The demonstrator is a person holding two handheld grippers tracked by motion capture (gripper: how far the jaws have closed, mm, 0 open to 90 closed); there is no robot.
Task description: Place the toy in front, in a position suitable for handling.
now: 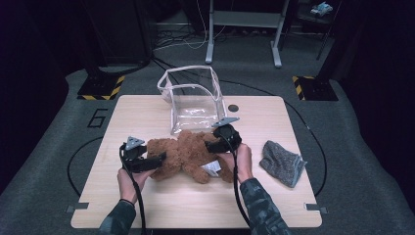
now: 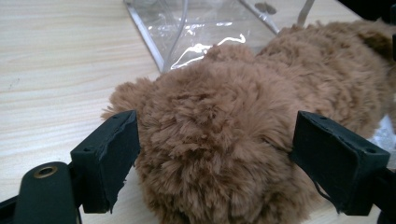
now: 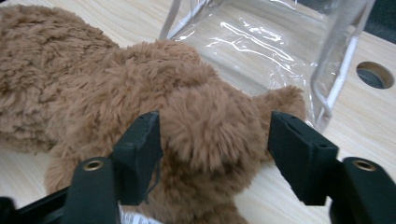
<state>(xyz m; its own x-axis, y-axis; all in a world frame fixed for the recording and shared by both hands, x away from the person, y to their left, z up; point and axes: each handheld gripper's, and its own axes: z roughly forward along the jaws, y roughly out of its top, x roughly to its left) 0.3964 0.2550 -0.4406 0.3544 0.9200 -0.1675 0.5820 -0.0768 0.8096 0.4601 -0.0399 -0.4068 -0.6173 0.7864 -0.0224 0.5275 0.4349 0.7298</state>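
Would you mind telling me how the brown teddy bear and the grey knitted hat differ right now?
The teddy bear is brown, fluffy and bulky; the knitted hat is grey, flatter and smaller. The bear lies between the left gripper and right gripper, in front of the clear bag; the hat lies untouched to the right. Both are soft and rest on the table.

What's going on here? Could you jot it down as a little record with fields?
Surface: wooden table
Main item: brown teddy bear, lying on the table
Left gripper: jaws around one end of the bear, pads against the fur
Right gripper: jaws around a plush limb at the other end
Behind the bear: clear plastic bag, standing open
Off to the side: grey knitted cloth, untouched
Likely next: lifting the bear toward the bag
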